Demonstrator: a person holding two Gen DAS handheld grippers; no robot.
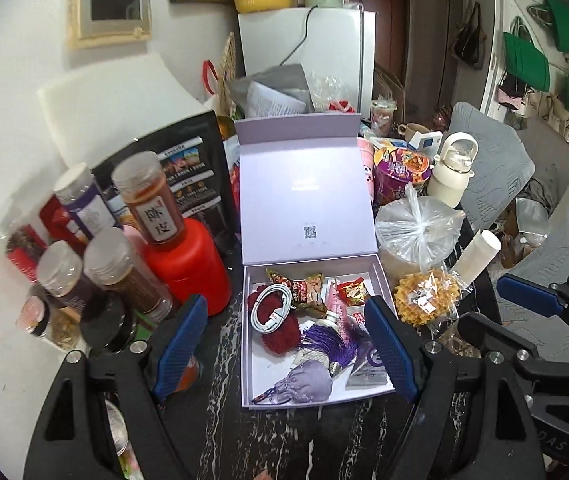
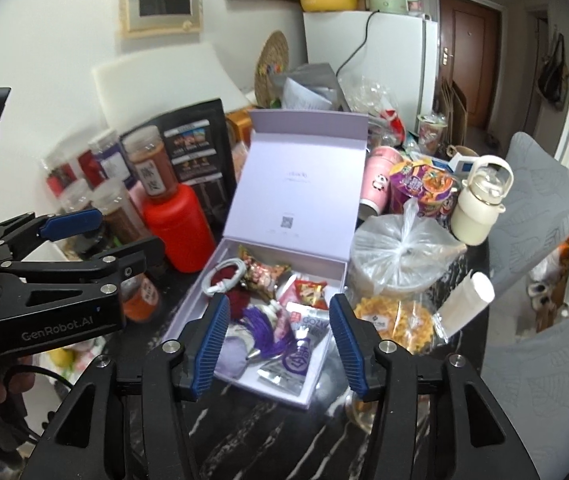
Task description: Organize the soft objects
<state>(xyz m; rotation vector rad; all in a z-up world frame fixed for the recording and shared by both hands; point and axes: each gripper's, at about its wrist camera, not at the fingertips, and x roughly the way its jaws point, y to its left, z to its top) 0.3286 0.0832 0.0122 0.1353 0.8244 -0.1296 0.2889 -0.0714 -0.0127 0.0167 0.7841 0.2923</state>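
A lilac box (image 1: 380, 276) stands on the dark marbled table with its lid (image 1: 304, 184) up. Inside lie a dark red pompom (image 1: 284, 334), a coiled white cable (image 1: 270, 308), a purple tassel (image 1: 332, 346), a lilac drawstring pouch (image 1: 304, 380), snack packets (image 1: 304, 288) and a foil sachet (image 1: 368, 370). My left gripper (image 1: 286, 346) hovers open above the box, with nothing between its pads. My right gripper (image 2: 280, 344) is also open and empty, over the near end of the box (image 2: 268, 394), above the pouch (image 2: 230, 356) and sachet (image 2: 292, 364). The left gripper (image 2: 96, 240) shows at the left of the right wrist view.
Left of the box stand a red canister (image 1: 188, 264) and several spice jars (image 1: 148, 196). To its right sit a bagged bowl (image 1: 412, 232), a waffle packet (image 1: 424, 296), a white tube (image 1: 478, 256), a cream bottle (image 1: 452, 172) and a grey chair (image 1: 492, 168).
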